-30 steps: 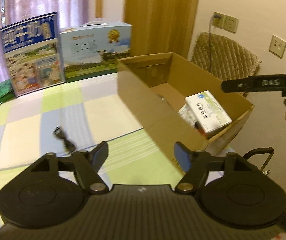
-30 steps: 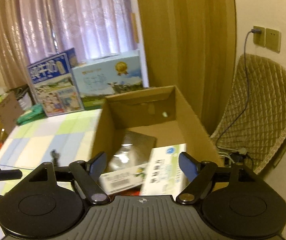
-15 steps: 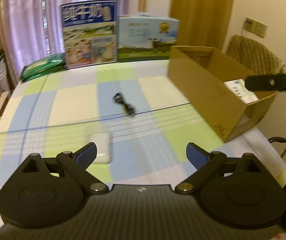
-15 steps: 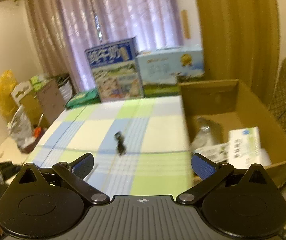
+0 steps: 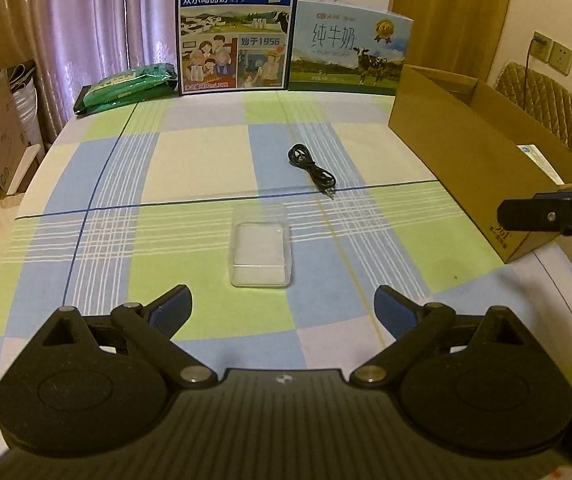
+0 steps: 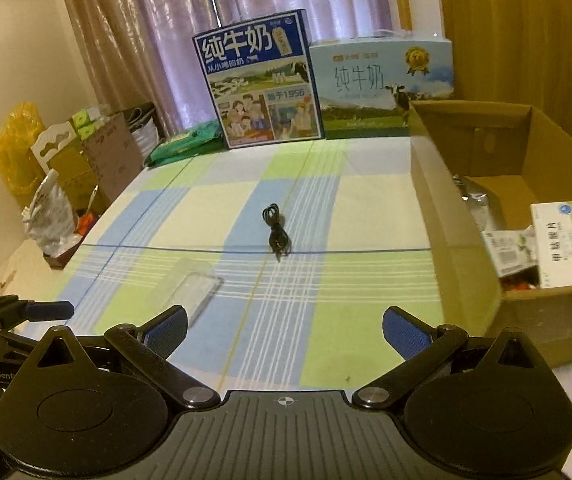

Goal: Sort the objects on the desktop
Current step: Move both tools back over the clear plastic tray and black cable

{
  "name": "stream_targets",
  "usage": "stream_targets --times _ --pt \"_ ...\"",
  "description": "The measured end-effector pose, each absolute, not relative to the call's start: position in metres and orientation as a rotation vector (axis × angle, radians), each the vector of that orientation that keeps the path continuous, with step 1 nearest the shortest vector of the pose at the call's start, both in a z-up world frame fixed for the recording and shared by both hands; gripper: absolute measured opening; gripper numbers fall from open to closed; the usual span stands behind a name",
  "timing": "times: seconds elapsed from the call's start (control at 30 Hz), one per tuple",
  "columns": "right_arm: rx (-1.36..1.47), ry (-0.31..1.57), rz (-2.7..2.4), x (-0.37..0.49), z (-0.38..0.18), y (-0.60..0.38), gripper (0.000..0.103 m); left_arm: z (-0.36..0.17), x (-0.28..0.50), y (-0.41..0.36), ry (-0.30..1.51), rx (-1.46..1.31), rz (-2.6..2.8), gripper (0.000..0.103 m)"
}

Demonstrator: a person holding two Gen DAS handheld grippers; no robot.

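Left gripper is spread wide, nothing between the fingers, hovering low over the near edge of the table. It's squared up on the clear case, which sits centred just ahead of the fingertips. Looks like a pre-grasp line-up, so I'd read the case as the next pick.

Right gripper is also wide apart and empty, held further right near the box. It points at the cable, mid-table and well ahead of it. The case shows at its left fingertip.

Box is open-topped cardboard at the table's right edge. It already holds a white medicine carton, a smaller carton and something silvery, so it's the sort bin. Case and cable are the only loose items left out.

Case: flat, transparent, rounded rectangle, lying flat, long axis pointing away from the left gripper. Low profile and slick-looking, so I'd expect an edge pinch across the short side.

Cable: thin, black, loosely coiled, plug end toward the near side, lying across a dark grid line of the cloth.
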State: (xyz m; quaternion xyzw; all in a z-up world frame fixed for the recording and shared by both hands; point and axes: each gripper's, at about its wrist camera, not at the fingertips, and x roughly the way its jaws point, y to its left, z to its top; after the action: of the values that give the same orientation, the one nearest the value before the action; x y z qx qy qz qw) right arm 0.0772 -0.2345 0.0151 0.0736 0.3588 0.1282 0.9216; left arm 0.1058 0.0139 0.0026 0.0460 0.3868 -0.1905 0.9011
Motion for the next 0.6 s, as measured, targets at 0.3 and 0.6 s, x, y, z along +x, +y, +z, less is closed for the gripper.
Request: stream_targets --times 0.3,0.6 --pt "0.151 0.751 0.262 0.099 -0.005 -0.228 0.101 -0.014 0.121 0.010 0.818 0.094 -0.402 0.096" --pt "0.171 0.764 0.263 0.118 -0.016 -0.228 0.101 -0.028 0.139 0.006 0.822 0.089 -0.398 0.096"
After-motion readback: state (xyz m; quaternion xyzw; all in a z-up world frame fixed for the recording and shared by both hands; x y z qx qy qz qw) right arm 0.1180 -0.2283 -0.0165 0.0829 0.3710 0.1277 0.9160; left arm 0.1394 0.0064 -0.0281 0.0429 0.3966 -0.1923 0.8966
